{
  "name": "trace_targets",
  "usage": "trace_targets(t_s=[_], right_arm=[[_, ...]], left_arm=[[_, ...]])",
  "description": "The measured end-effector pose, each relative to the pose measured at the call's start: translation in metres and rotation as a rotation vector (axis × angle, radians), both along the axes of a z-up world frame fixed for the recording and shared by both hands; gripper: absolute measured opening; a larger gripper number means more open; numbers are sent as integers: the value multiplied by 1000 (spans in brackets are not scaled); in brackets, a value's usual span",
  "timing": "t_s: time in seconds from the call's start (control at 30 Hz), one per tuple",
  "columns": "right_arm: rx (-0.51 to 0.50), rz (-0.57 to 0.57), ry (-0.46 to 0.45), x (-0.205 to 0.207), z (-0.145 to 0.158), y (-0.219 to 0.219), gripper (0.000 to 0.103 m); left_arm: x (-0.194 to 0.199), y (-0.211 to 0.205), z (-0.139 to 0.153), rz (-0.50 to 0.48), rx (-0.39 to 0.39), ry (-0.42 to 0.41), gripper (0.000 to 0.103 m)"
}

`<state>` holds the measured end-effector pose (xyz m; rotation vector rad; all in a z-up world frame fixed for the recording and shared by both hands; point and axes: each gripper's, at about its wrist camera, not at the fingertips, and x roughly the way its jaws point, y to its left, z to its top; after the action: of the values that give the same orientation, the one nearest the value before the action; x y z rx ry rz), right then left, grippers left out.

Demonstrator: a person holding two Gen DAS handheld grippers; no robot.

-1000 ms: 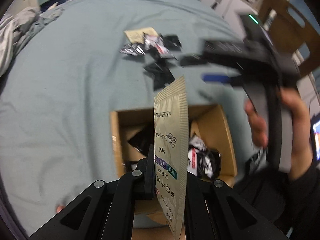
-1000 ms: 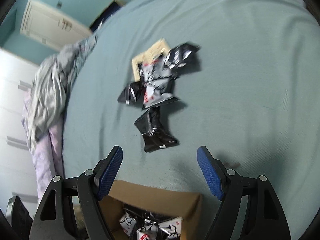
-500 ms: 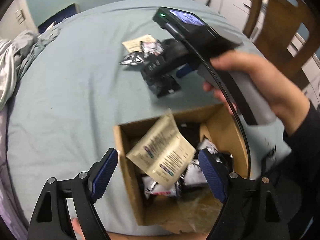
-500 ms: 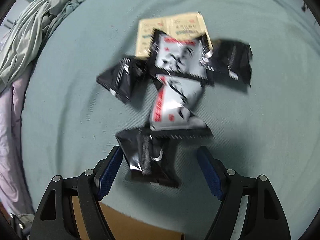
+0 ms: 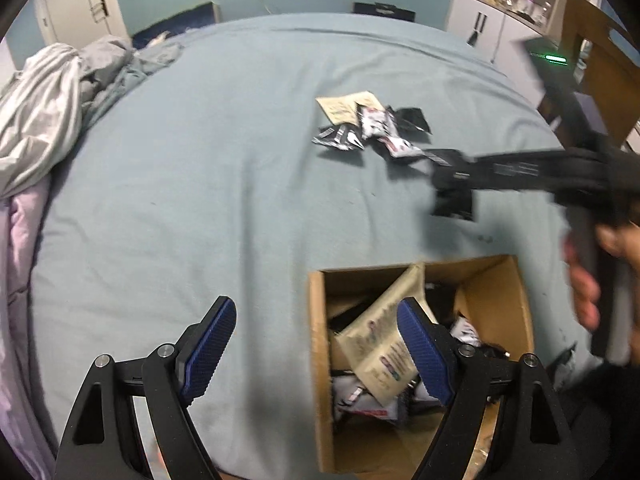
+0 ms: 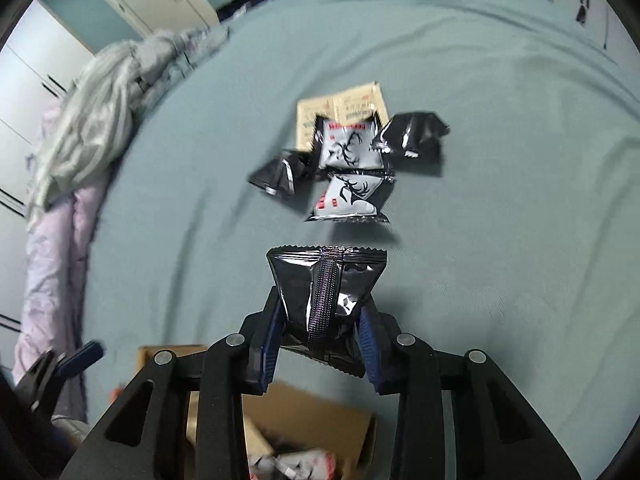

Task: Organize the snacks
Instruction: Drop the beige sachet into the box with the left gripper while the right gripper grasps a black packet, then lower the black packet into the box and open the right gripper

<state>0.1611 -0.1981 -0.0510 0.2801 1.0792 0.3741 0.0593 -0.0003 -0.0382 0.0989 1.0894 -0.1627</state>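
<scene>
My right gripper (image 6: 322, 312) is closing on a black snack packet (image 6: 326, 276). Its blue pads press on the packet's lower half, and the packet is lifted off the bed. The left wrist view shows the same gripper (image 5: 452, 188) blurred, above the bed beyond the box. My left gripper (image 5: 315, 303) stands open with nothing between its fingers, at the left wall of the cardboard box (image 5: 320, 344). A beige packet (image 5: 380, 352) lies in the box on top of other snacks. Several loose packets (image 6: 348, 152) remain in a small pile on the blue sheet.
A crumpled grey and lilac blanket (image 5: 48, 120) lies along the bed's left side. White cabinets (image 5: 492, 20) and a wooden chair (image 5: 592, 52) stand at the back right. A person's hand (image 5: 588, 280) holds the right gripper's handle beside the box.
My left gripper opened and the beige packet dropped into the box. My right gripper reached the pile, closed on a black packet and lifted it back towards the box.
</scene>
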Motion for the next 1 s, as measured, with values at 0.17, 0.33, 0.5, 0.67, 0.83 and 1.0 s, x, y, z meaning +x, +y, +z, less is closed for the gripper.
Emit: trace_targets(t_s=[0.17, 0.33, 0.5, 0.67, 0.83, 1.0], right_arm=[[69, -80, -97, -71, 22, -25, 33], [81, -116, -144, -133, 32, -42, 33], [116, -95, -216, -194, 42, -40, 33], [123, -47, -227, -220, 36, -24, 33], [-7, -25, -210, -208, 26, -3, 33], [-26, 14, -200, -205, 28, 10, 33]], left_arm=[[-5, 8, 3, 29, 1, -20, 83], [-12, 6, 4, 15, 30, -37, 83], [-16, 5, 9, 11, 52, -65, 83], [-21, 3, 10, 2, 81, -85, 83], [-22, 3, 10, 10, 115, -98, 83], [-19, 10, 9, 46, 114, -93, 83]])
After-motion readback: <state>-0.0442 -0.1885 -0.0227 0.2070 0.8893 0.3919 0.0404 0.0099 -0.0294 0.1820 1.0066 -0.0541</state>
